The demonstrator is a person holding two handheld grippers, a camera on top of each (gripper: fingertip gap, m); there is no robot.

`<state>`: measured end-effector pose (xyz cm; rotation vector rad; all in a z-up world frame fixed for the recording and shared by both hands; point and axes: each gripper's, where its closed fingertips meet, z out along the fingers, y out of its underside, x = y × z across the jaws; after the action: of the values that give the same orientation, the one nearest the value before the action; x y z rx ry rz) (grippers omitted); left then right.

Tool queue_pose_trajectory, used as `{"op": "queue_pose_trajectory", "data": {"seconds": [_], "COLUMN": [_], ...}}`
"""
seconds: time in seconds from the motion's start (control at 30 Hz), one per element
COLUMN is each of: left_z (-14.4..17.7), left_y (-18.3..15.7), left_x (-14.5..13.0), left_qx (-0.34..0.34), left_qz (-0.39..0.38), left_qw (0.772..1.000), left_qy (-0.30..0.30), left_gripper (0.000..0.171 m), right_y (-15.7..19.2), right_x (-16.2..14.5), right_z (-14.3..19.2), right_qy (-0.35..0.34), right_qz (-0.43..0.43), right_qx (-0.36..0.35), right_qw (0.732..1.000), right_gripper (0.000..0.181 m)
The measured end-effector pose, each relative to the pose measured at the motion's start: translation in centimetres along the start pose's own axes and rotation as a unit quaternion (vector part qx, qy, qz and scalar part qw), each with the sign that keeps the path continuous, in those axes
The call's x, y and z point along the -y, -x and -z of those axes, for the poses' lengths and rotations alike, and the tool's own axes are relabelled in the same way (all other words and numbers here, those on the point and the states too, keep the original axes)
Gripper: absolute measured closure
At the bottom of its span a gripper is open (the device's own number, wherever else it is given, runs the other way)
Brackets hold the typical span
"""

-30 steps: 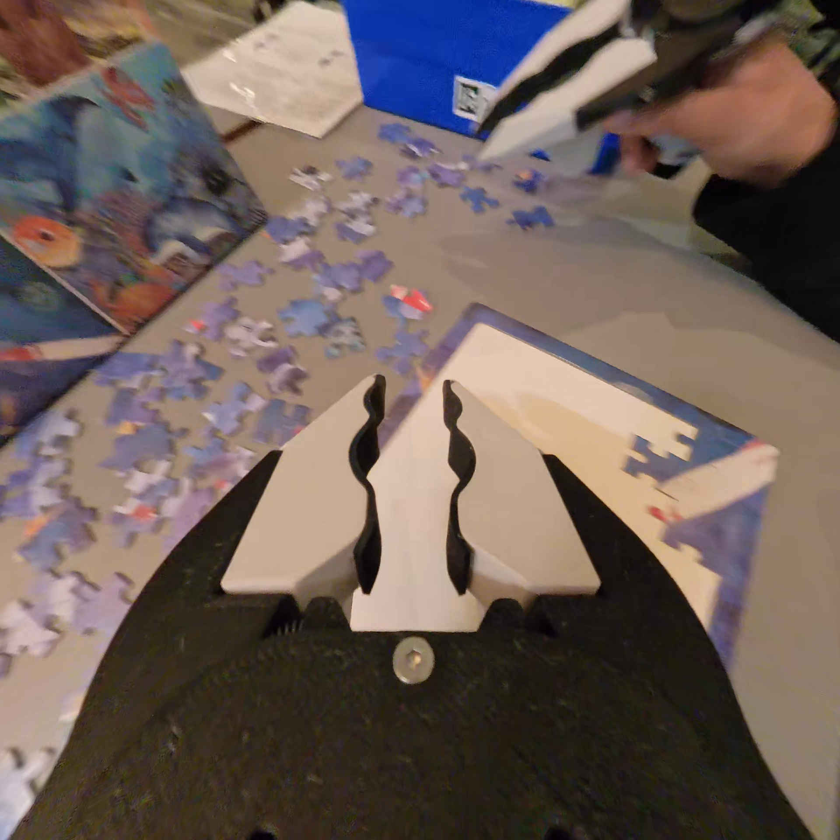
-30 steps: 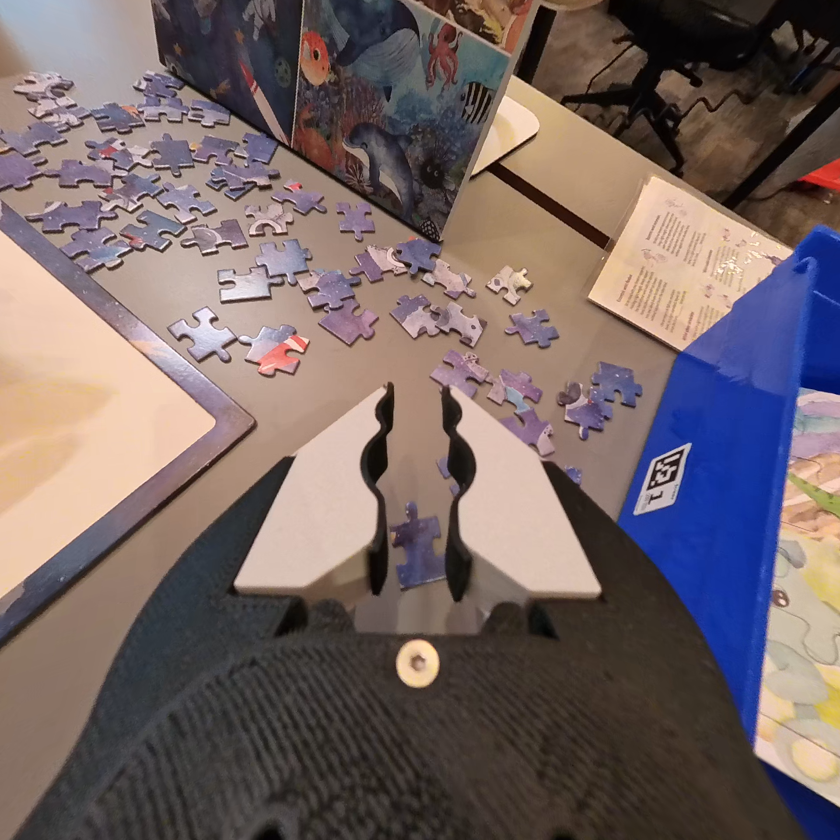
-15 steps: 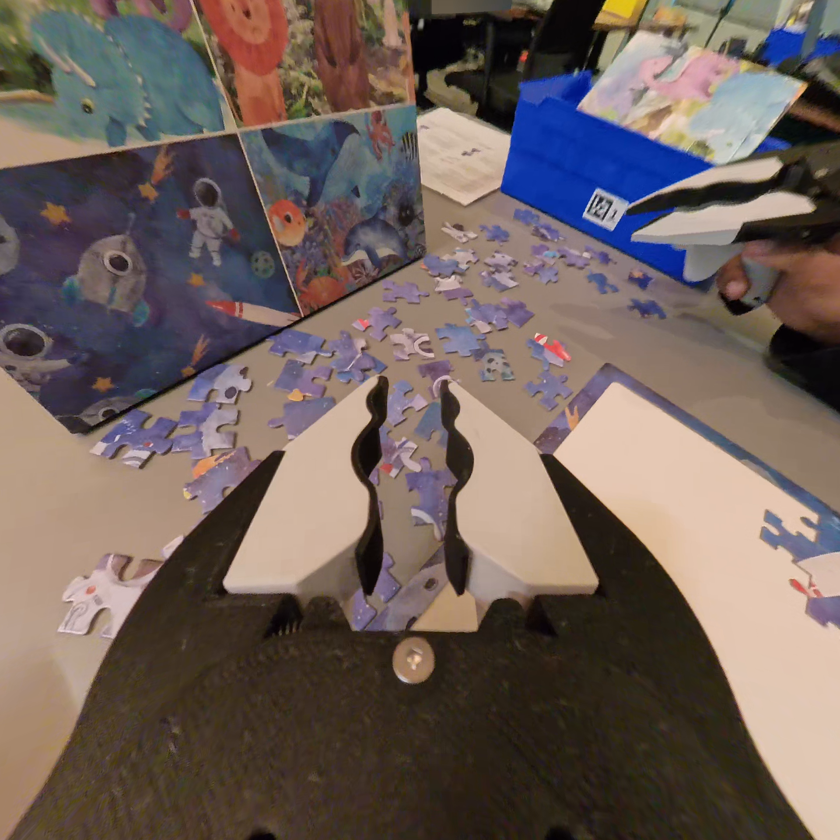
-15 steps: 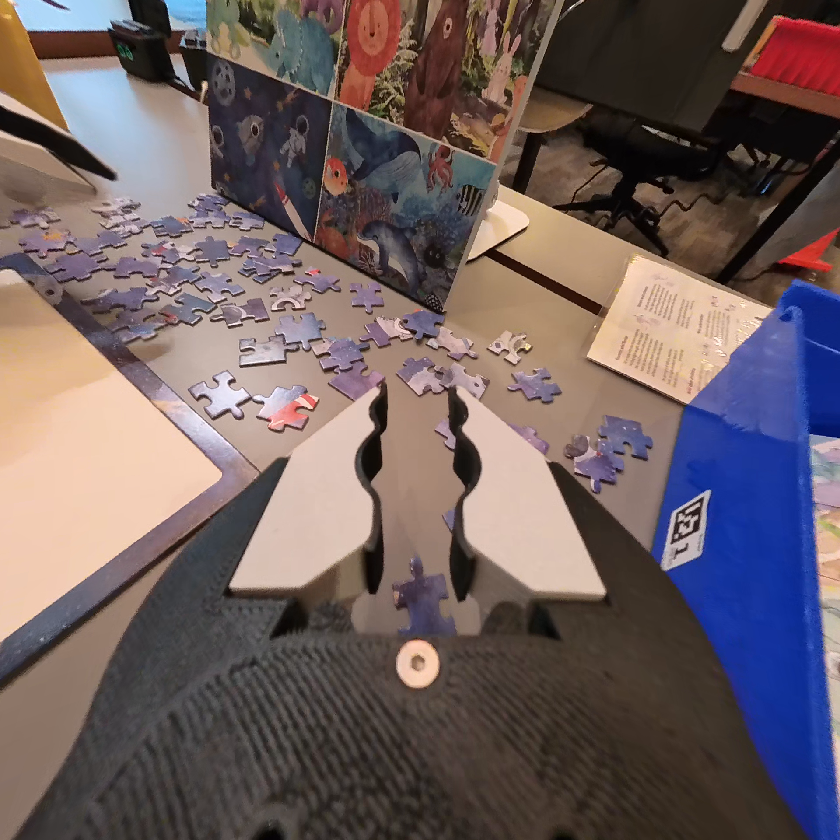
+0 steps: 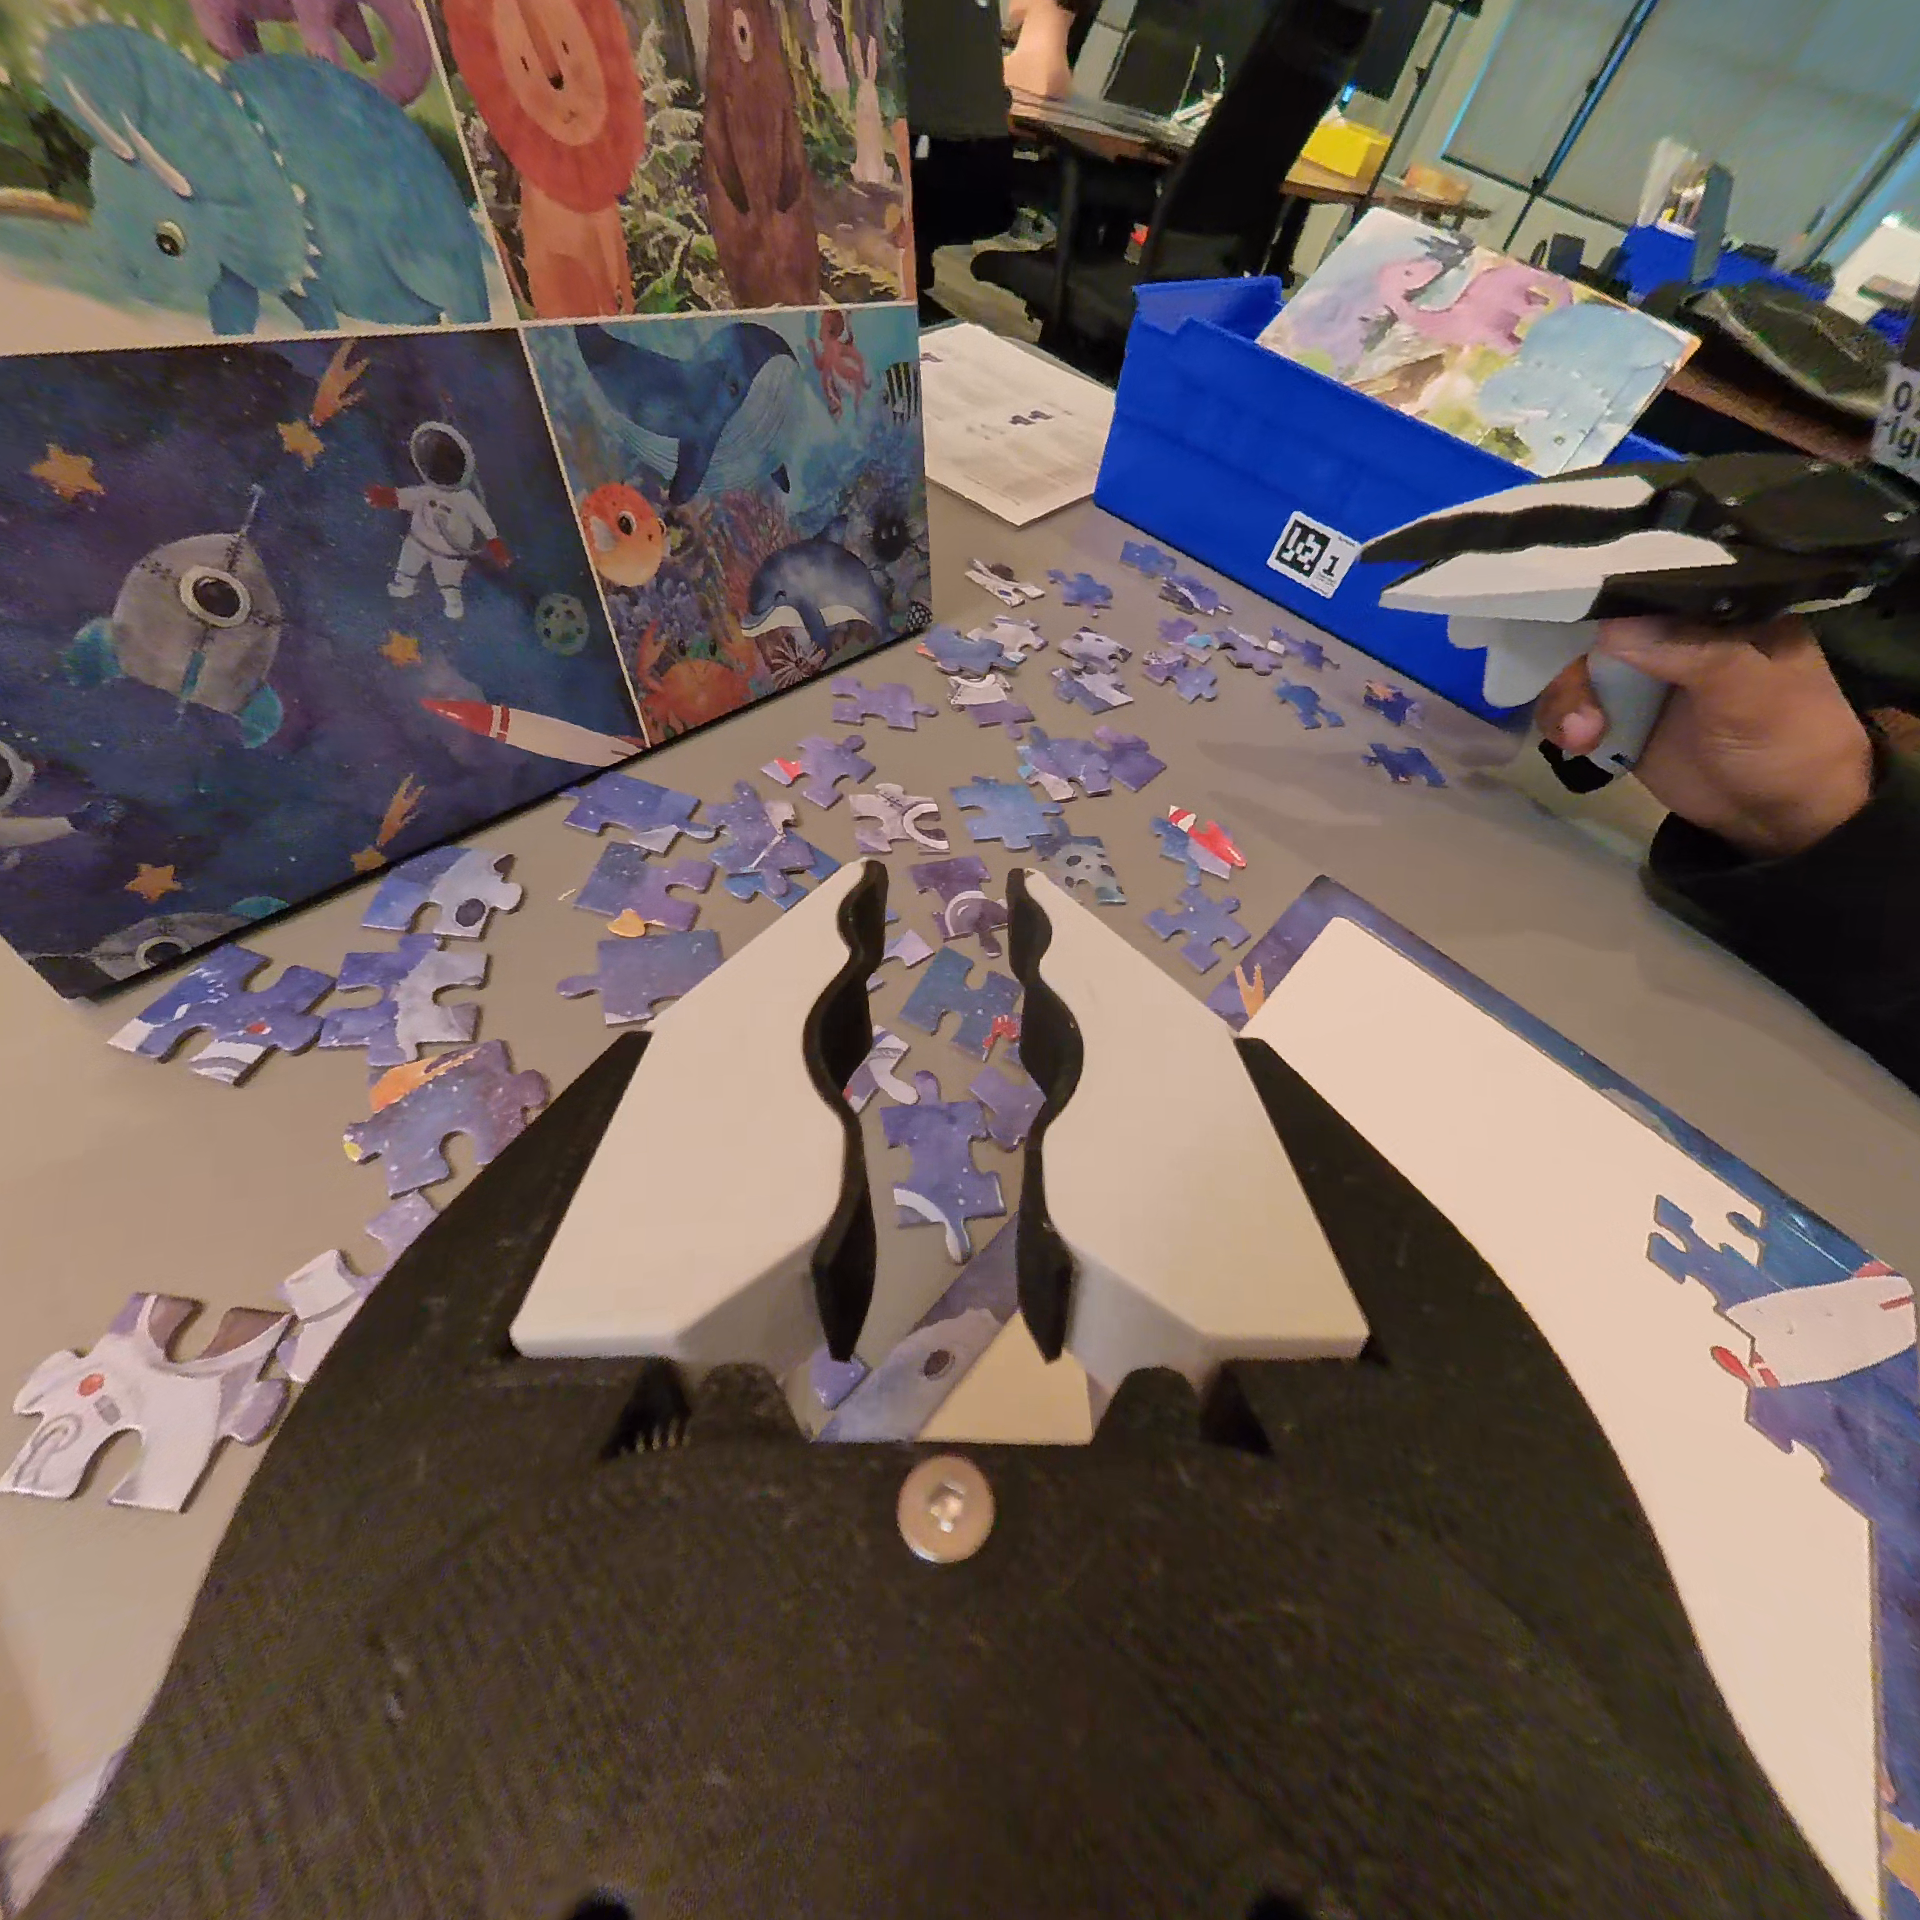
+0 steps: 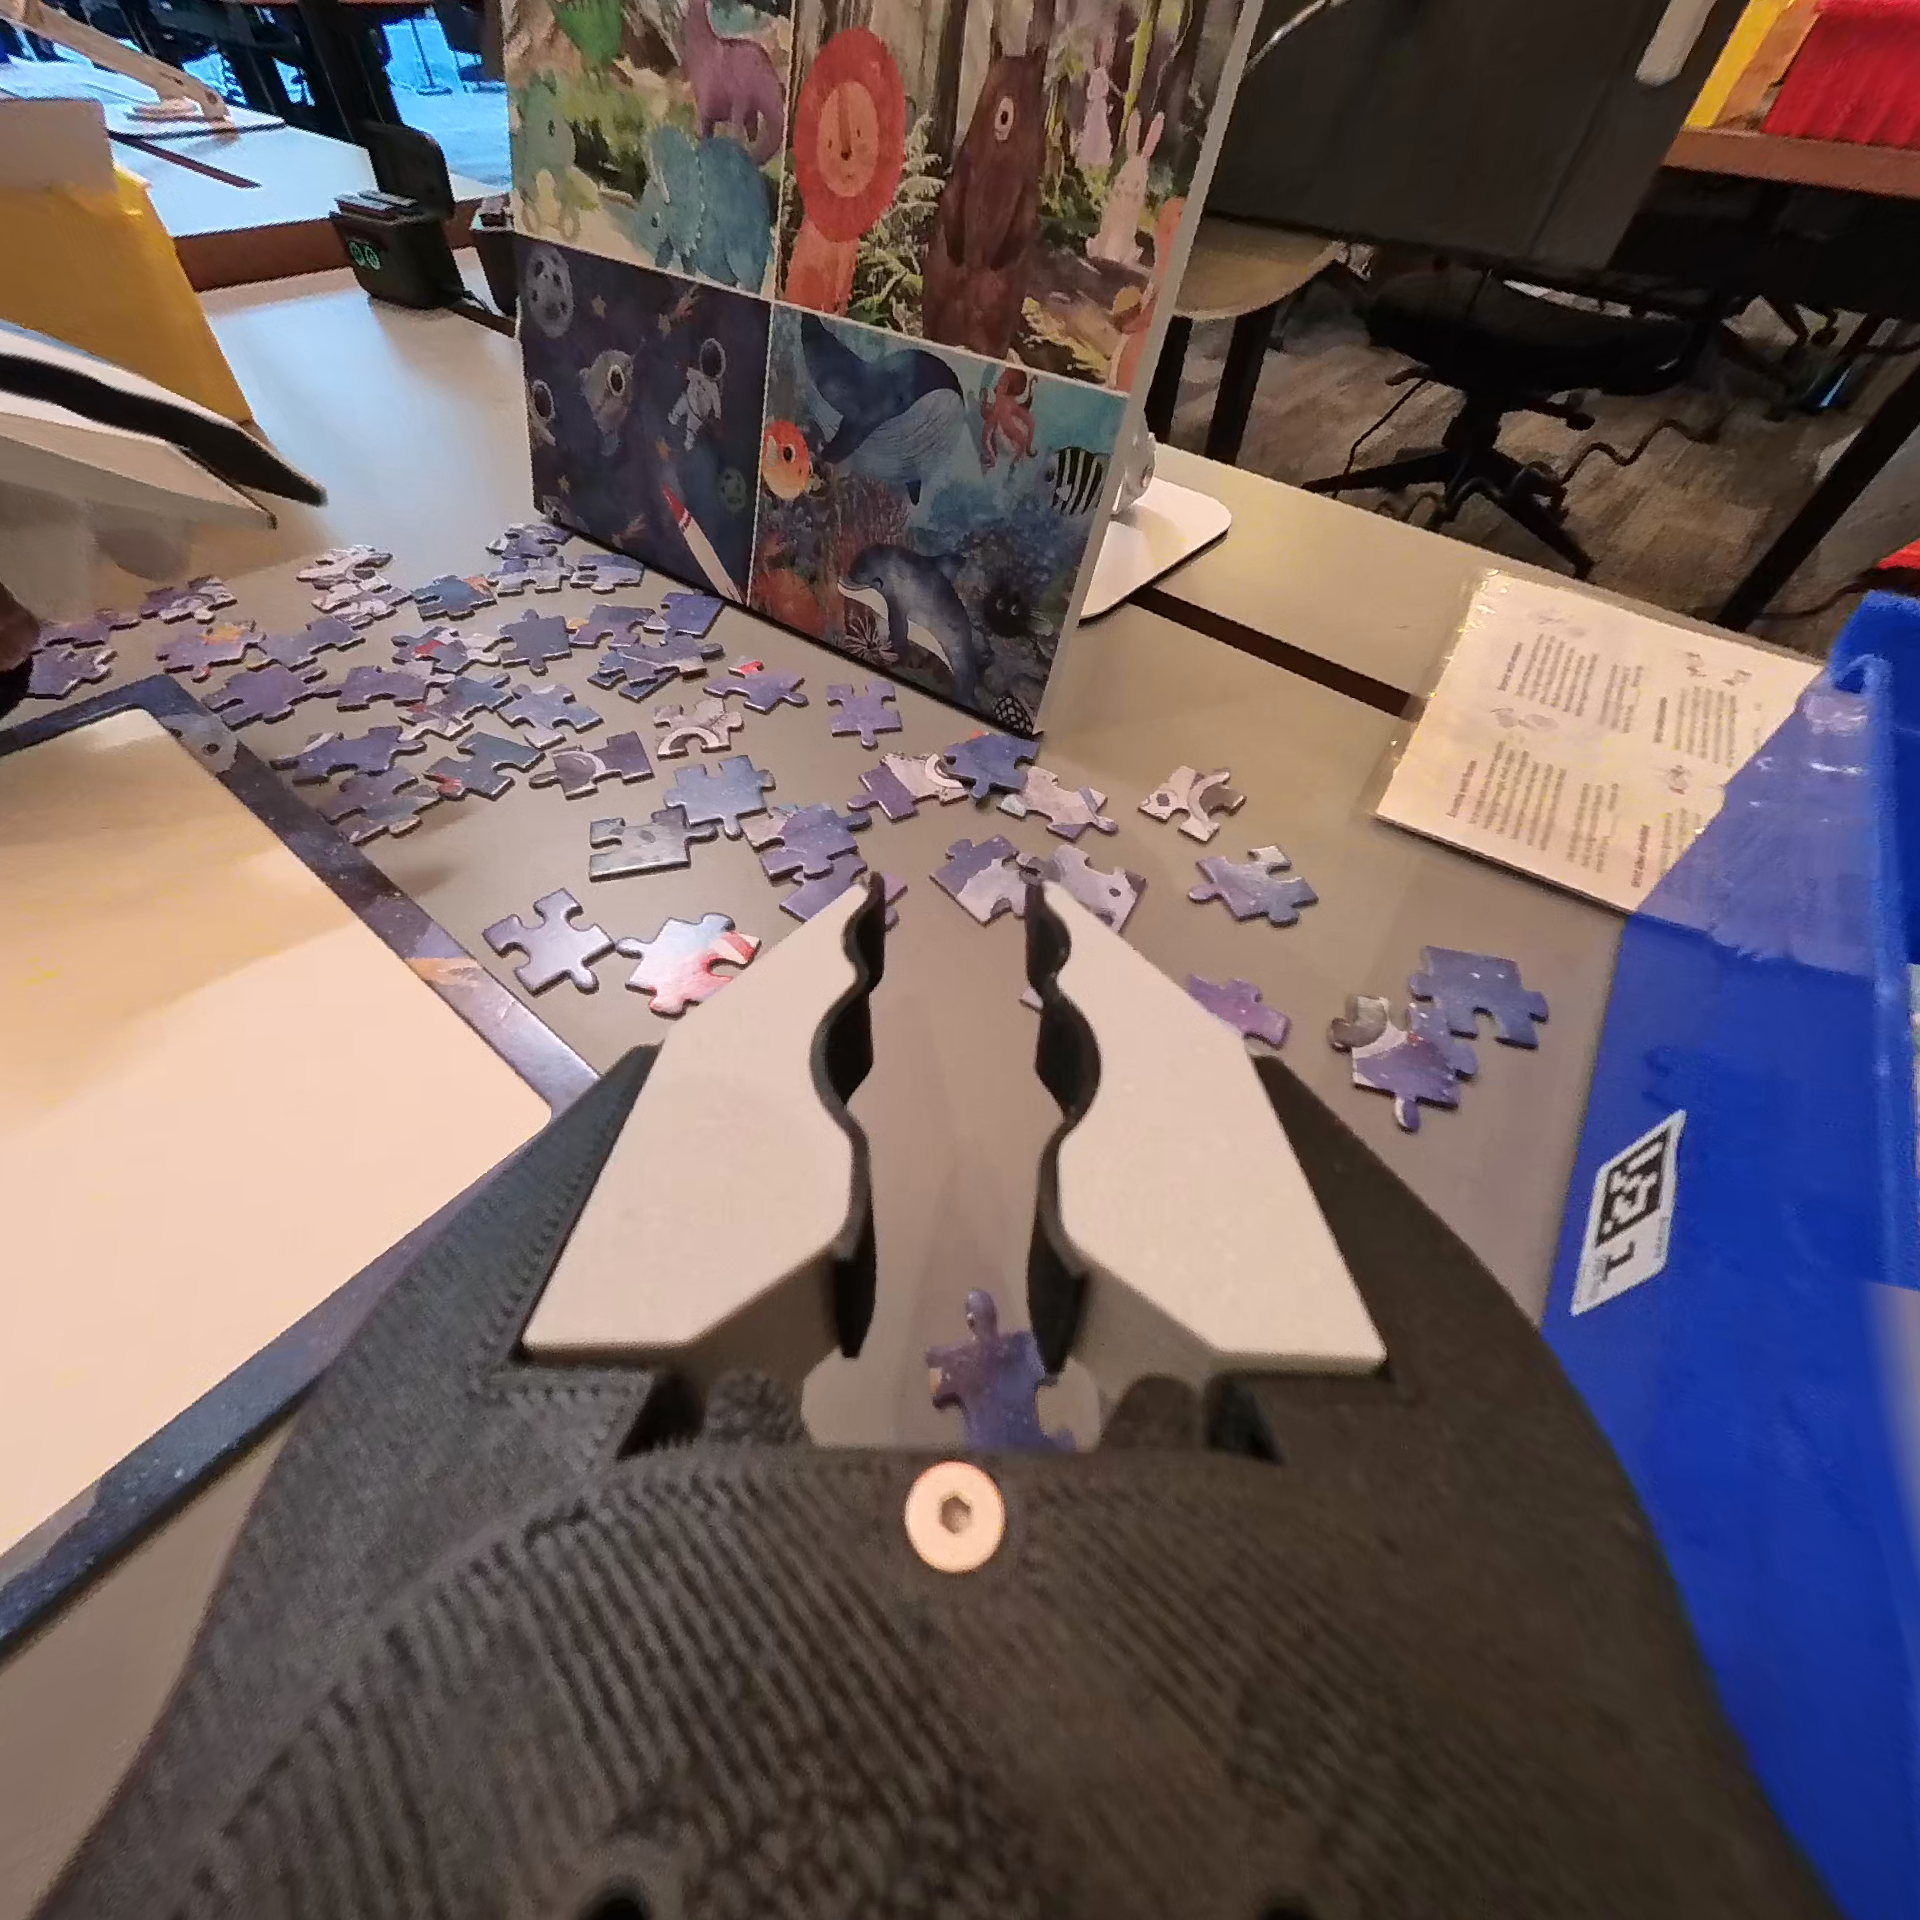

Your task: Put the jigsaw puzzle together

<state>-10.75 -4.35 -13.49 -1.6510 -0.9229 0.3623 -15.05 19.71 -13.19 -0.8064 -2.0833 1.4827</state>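
Several blue and purple loose puzzle pieces lie spread on the grey table, also in the right wrist view. The puzzle tray has a white floor and a blue rim, with a few pieces fitted at its right end; it also shows in the right wrist view. My left gripper is open and empty above the loose pieces beside the tray's corner. My right gripper is open and empty above the table; one blue piece lies below its fingers.
A standing picture board with four pictures backs the pieces. A blue bin holding another puzzle stands to the right, also in the right wrist view. A printed sheet lies behind it. A hand holds the right gripper. One gripper's finger ends stand about 25 centimeters off the other's. My right tips are roughly 10 centimeters from the blue piece.
Both grippers have risen and tilted up from the table. The left one moved from over the tray to over the loose pieces. Both stay open.
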Motion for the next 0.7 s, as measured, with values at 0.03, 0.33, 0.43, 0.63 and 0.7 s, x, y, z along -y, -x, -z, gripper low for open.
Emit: {"op": "queue_pose_trajectory", "data": {"seconds": [0.03,0.33,0.43,0.63,0.7], "left_z": [0.0,-0.2,-0.2,-0.2,-0.2], "left_y": [0.1,0.8,0.9,1.0,0.9], "left_x": [0.0,-0.5,-0.5,-0.5,-0.5], "left_qx": [0.001,0.01,0.012,0.013,0.013], "left_qz": [0.001,0.004,0.003,0.004,0.003], "left_qw": [1.0,1.0,1.0,1.0,1.0], "left_qy": [0.0,0.002,0.001,0.0,0.0], "left_gripper": [0.149,0.149,0.149,0.15,0.15], "right_y": [0.0,-1.2,-1.5,-1.4,-1.4], "right_x": [0.2,3.2,3.5,3.5,3.4], "right_z": [0.2,2.7,3.1,3.0,2.9], "right_qy": [-0.005,-0.066,-0.076,-0.075,-0.072], "right_qz": [0.004,0.023,0.015,0.015,0.018], "right_qx": [-0.003,-0.041,-0.043,-0.042,-0.043], "right_qw": [1.0,0.997,0.996,0.996,0.996], "right_gripper": [0.157,0.166,0.166,0.166,0.166]}}
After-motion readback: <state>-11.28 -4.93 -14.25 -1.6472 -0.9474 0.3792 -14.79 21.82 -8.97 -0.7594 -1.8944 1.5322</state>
